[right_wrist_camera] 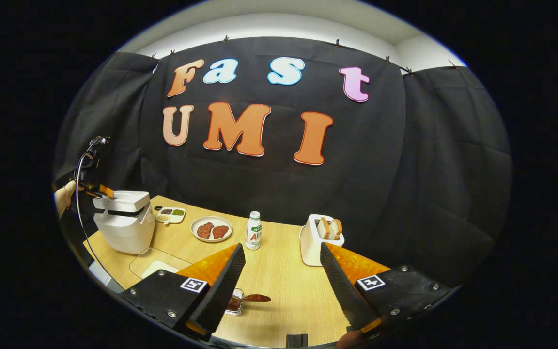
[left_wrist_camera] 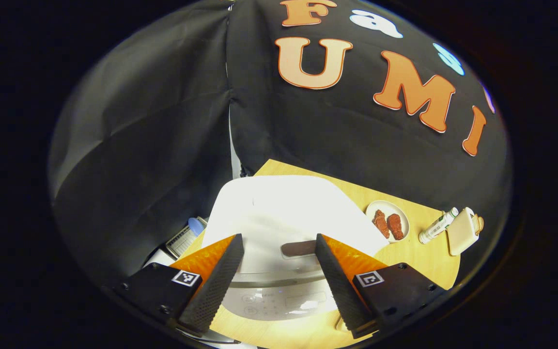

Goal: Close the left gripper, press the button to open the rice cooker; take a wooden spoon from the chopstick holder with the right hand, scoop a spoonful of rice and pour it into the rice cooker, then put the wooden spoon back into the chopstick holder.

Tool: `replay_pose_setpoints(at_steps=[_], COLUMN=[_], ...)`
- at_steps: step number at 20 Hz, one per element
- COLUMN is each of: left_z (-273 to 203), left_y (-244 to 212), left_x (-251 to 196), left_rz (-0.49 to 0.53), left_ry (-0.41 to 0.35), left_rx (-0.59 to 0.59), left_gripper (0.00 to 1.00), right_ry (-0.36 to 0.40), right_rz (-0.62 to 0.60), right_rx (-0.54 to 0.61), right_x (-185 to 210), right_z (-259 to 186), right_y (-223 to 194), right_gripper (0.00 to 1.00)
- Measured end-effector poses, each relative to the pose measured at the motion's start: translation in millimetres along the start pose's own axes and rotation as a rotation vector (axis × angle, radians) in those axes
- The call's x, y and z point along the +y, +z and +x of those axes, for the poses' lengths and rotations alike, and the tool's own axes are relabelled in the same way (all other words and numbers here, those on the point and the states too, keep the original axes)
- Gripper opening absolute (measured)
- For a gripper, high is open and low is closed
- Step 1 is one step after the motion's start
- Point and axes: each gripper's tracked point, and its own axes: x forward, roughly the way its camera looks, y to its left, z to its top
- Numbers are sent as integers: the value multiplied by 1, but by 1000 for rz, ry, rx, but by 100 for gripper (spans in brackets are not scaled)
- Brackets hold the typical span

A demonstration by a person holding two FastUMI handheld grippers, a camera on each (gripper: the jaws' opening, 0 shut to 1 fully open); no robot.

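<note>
Hovering over the white rice cooker (left_wrist_camera: 284,203) at the left end of the table (right_wrist_camera: 284,286), the left gripper (left_wrist_camera: 279,237) has its jaws spread wide. The dark bar I take for the button (left_wrist_camera: 298,248) lies straight ahead between its fingers, and I cannot tell whether the lid is latched. Farther right, the right gripper (right_wrist_camera: 282,247) is also open and empty, with the wooden spoon (right_wrist_camera: 254,298) nearest it, lying crosswise in the chopstick holder (right_wrist_camera: 234,306) below its left finger.

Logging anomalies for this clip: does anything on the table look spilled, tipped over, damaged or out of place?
Nothing stands out. The rice cooker, plate of meat, bottle and toaster all sit upright on the table, with no spill that I can see. The left gripper hovers open over the cooker.
</note>
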Motion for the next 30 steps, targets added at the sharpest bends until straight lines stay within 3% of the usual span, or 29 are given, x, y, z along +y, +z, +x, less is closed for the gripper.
replay_pose_setpoints(at_steps=[2, 13, 17, 22, 30], left_z=[-1, 13, 16, 17, 1], left_y=[-8, -61, -61, -56, -24], left_x=[3, 6, 2, 1, -7], left_rz=[-8, 30, 30, 86, 25], left_ry=[3, 19, -25, -16, -41], left_rx=[7, 79, 86, 53, -27], left_gripper=[100, 100, 100, 100, 100], right_ry=[5, 11, 18, 9, -27], right_rz=[-12, 24, 36, 63, 81], right_rx=[17, 41, 52, 49, 11], right_x=[-2, -4, 3, 3, 0], right_z=[0, 7, 10, 11, 13], right_y=[-7, -24, -32, -34, -16], right_gripper=[96, 96, 96, 96, 96])
